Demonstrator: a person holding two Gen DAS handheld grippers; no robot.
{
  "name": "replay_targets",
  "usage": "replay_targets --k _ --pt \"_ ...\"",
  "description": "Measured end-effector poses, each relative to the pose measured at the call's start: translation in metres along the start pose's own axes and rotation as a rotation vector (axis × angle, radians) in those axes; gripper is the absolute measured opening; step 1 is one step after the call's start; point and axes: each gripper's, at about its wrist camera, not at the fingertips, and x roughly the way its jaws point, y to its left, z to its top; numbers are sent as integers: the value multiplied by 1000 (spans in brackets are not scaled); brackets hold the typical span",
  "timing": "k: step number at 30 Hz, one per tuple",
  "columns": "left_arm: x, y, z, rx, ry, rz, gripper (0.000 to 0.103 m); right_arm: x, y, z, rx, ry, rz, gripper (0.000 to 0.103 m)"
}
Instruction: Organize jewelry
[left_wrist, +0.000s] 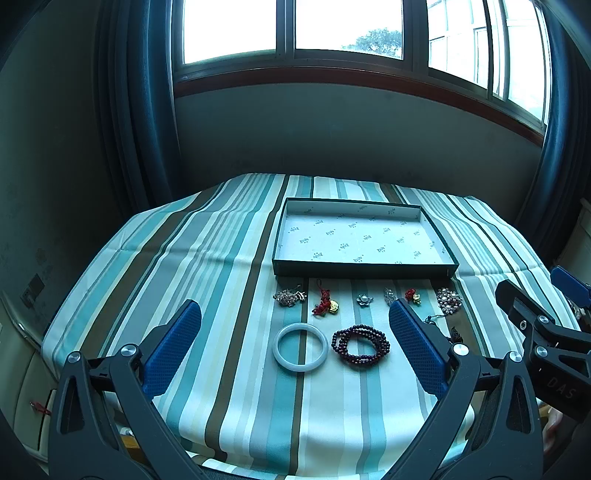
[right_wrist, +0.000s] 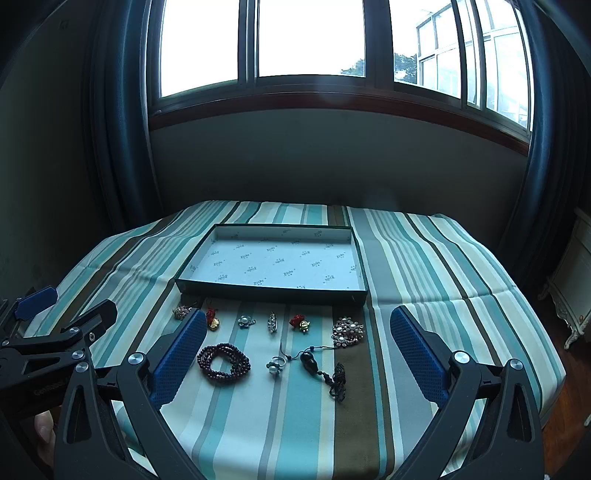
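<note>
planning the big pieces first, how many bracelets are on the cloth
2. A white bangle lies in the near row on the left, and a dark red bead bracelet lies just right of it. The open left gripper may hide others.

The left gripper (left_wrist: 294, 317) has its blue-padded fingers (left_wrist: 173, 343) spread wide, holding nothing, pointing toward 12 o'clock. The right gripper (right_wrist: 298, 326) is likewise spread wide and empty, aimed at 12 o'clock. Each shows in the other's view, at 3 and 9 o'clock.
</note>
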Motion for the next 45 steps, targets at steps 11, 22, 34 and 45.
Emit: replay_targets --k 11,22,34,45 --pt "0 0 0 0 2 0 101 1 2 -1 -2 4 1 99" --pt "27 20 -1 -21 41 35 101 32 -16 -11 25 60 -1 99" --pt "116 38 -42 -35 320 -7 101 112 -43 -57 99 314 29 99" --pt "148 19 -45 25 387 -41 97 136 -37 -65 84 394 54 58"
